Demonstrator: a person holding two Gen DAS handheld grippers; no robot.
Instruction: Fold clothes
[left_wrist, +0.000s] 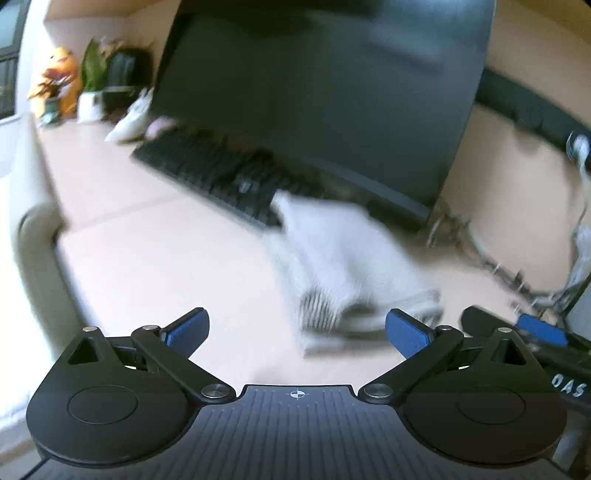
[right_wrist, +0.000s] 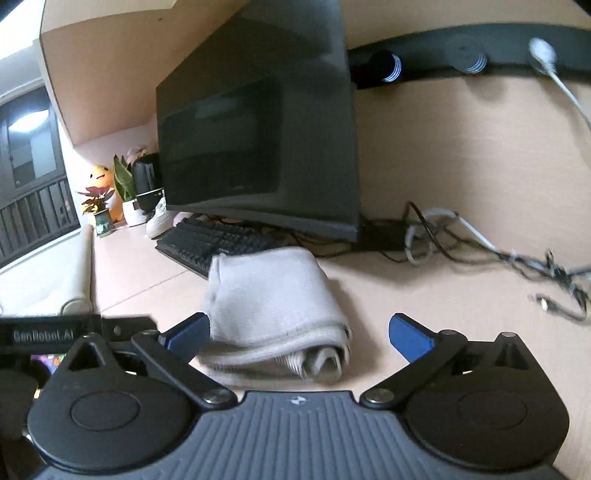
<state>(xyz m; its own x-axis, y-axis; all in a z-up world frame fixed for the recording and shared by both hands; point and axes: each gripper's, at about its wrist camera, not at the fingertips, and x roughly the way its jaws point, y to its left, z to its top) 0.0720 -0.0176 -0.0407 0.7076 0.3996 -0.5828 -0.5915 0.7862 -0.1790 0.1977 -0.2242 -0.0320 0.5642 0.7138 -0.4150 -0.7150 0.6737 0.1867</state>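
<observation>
Just in front of the black monitor (right_wrist: 258, 140), beside the keyboard (right_wrist: 207, 243), a folded grey garment (right_wrist: 273, 306) lies on the bench (right_wrist: 424, 295). Nearer than the monitor, the right hand-held gripper (right_wrist: 299, 334) and left hand-held gripper (left_wrist: 297, 330) both gape wide, gripping nothing, the garment untouched.

This is an office desk — a light wooden desktop (right_wrist: 461, 177) set against a matching back panel. A large dark monitor (right_wrist: 258, 147) stands on it with a black keyboard (right_wrist: 207, 243) in front of its base, and a tangle of cables (right_wrist: 480, 251) trails off to the right. At the far end sit small potted plants (right_wrist: 98, 206) and an orange plush toy (right_wrist: 101, 177) — personal touches of a workstation. A dark window (right_wrist: 29, 155) lies beyond.
</observation>
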